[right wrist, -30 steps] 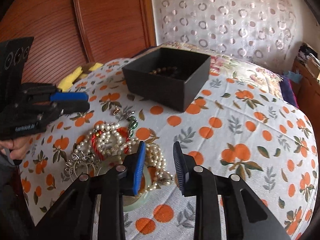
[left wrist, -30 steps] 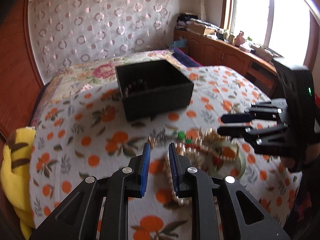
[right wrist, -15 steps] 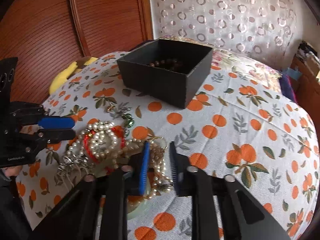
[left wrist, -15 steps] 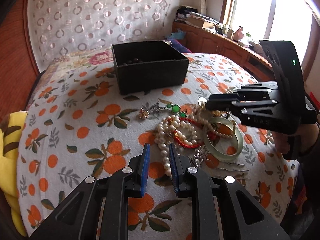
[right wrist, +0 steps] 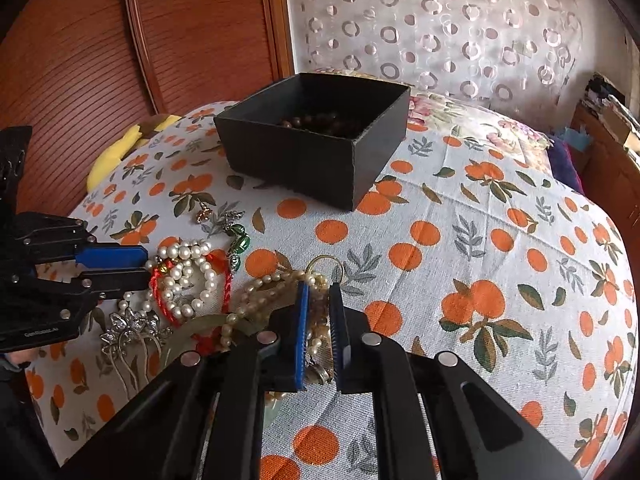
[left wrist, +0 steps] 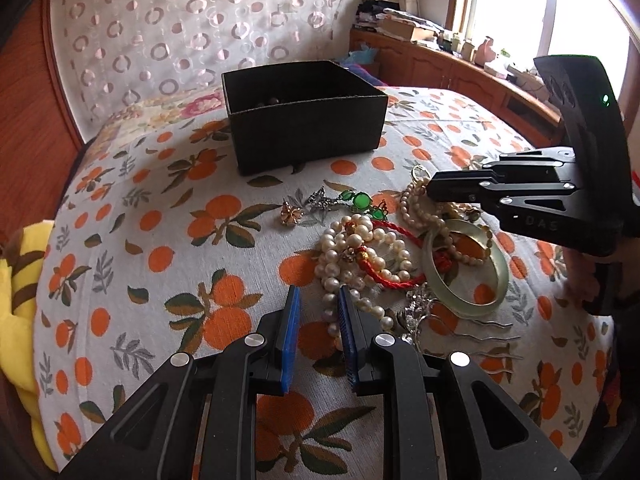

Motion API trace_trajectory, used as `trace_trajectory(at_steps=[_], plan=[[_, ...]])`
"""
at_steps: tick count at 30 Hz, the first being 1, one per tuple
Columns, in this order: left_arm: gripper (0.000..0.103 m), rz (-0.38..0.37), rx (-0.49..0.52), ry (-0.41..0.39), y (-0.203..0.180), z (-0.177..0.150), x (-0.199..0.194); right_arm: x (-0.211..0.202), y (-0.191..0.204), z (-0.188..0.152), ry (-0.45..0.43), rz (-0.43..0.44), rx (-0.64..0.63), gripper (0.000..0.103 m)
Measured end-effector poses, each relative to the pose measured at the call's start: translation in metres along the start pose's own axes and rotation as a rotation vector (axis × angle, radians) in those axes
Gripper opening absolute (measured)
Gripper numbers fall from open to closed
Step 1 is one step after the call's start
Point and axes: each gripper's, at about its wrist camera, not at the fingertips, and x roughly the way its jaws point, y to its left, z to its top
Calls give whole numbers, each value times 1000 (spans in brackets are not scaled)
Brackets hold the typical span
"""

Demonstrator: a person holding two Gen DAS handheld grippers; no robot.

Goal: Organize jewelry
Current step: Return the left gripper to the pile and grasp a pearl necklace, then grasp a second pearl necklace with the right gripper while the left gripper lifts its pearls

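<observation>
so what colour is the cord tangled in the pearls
Red cord, clearest in the left wrist view.

Under me spreads a pale cloth printed with oranges (left wrist: 224, 216) and leaves. At its edge lies a yellow plush (left wrist: 20, 280) with brown stripes, beside my reddish wooden panelling (right wrist: 80, 48). Behind hangs a sheer curtain with ring shapes (right wrist: 440, 28). A wooden cabinet (left wrist: 448, 68) piled with clutter runs below the bright window (left wrist: 516, 8).
</observation>
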Motion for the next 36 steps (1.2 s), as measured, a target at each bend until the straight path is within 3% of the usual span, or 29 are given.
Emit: trace_trajectory(at_steps=[3, 4, 5, 9, 20, 36], plan=[[18, 33, 26, -4, -4, 1, 1, 0, 0, 0, -1, -5, -4, 12], [16, 29, 22, -5, -3, 1, 1, 0, 0, 0, -1, -4, -3, 12], [7, 19, 16, -5, -2, 1, 1, 0, 0, 0, -1, -2, -2, 12], [7, 18, -12, -29, 2, 2, -4, 0, 0, 0, -1, -1, -1, 12], [7, 20, -80, -230, 9, 21, -74, 1, -1, -1, -2, -4, 2, 12], [7, 19, -81, -359, 13, 44, -120, -15, 5, 3, -37, -11, -37, 5]])
